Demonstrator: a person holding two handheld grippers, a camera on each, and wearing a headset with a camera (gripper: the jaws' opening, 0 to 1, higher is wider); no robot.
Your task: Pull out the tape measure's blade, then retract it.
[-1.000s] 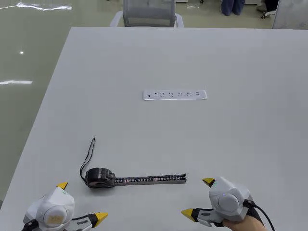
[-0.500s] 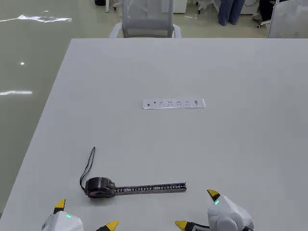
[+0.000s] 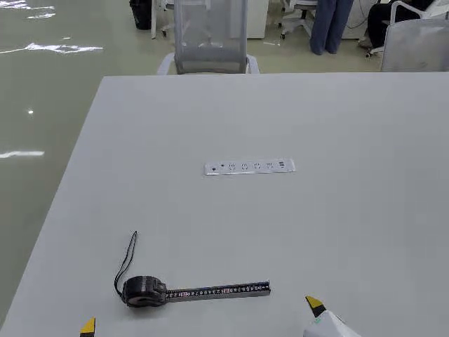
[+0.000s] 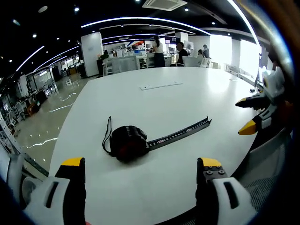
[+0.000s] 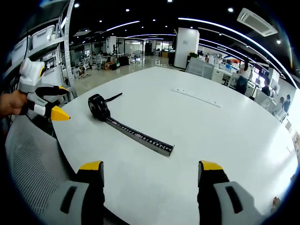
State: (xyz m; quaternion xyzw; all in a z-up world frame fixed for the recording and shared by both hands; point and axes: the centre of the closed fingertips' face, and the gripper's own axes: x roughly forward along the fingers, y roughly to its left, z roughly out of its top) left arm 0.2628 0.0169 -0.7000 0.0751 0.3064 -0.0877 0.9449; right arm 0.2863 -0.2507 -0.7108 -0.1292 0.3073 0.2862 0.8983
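A black tape measure (image 3: 144,290) lies on the white table (image 3: 280,225) near its front edge, with a black wrist loop (image 3: 126,256) trailing away from it. Its dark blade (image 3: 219,290) is drawn out to the right and rests flat on the table. In the left gripper view the case (image 4: 127,142) sits ahead of my open left gripper (image 4: 140,174), apart from it. In the right gripper view the blade's end (image 5: 166,148) lies ahead of my open right gripper (image 5: 150,171), untouched. Yellow fingertips (image 3: 315,305) peek in at the head view's bottom edge.
A white power strip (image 3: 249,167) lies flat at the middle of the table. A grey office chair (image 3: 209,35) stands at the far edge. People and more chairs are in the background at top right (image 3: 414,42).
The head camera has tilted up, so the table has slid down the picture. Both grippers have pulled back toward me and mostly left the bottom edge. The tape measure lies as before.
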